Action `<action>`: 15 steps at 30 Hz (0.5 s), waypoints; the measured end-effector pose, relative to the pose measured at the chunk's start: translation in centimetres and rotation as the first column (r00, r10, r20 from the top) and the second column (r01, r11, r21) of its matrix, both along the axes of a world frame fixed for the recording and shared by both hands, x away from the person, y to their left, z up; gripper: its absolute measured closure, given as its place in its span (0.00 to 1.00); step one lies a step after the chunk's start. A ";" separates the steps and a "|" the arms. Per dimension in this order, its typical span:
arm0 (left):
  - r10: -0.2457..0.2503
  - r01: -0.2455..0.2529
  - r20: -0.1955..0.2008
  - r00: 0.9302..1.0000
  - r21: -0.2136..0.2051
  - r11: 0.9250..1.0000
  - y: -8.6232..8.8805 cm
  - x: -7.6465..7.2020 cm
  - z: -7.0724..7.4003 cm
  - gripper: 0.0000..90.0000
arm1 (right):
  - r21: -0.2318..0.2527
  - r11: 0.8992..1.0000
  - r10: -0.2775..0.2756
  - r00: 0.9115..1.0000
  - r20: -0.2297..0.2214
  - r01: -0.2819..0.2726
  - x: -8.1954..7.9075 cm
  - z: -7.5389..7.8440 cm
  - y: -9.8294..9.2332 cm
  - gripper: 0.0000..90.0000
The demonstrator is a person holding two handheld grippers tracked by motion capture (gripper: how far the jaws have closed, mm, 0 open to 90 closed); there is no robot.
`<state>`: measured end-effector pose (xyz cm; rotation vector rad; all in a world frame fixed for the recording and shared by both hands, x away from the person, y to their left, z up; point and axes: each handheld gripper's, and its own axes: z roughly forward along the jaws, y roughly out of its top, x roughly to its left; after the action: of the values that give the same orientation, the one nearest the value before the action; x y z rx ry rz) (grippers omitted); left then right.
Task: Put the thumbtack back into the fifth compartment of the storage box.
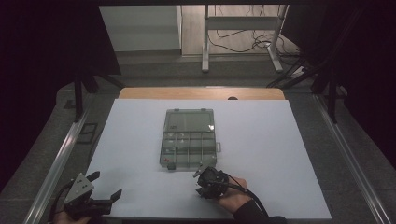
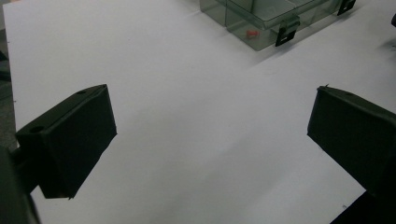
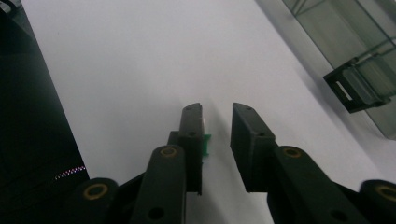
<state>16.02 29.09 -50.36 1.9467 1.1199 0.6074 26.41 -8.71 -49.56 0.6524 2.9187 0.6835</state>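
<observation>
My left claw (image 1: pixel 106 187) rests low at the near left edge of the white surface (image 1: pixel 261 140), spread wide with nothing in it. Past it, near the middle, sits the clear box (image 1: pixel 189 137) with many little rooms; one near corner room holds a small red bit (image 2: pixel 252 33). My right claw (image 3: pixel 217 135) is just beside the box's near right corner, its jaws drawn nearly together. A tiny green piece (image 3: pixel 207 143) sits against the inner side of one jaw, with a gap to the other, so I don't think I'm pinching it yet. I think I'm picking it up. Next I should squeeze, then lift slowly toward the box
</observation>
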 end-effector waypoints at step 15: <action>-0.002 0.002 0.001 1.000 0.003 1.000 0.0 0.0 0.0 0.02 | -0.043 0.999 0.001 1.000 -0.002 -0.001 0.1 -1.2 0.4 0.90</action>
<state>16.01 29.05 -50.37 1.9494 1.1172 0.6096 26.52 -8.29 -50.77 0.6473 2.9265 0.6187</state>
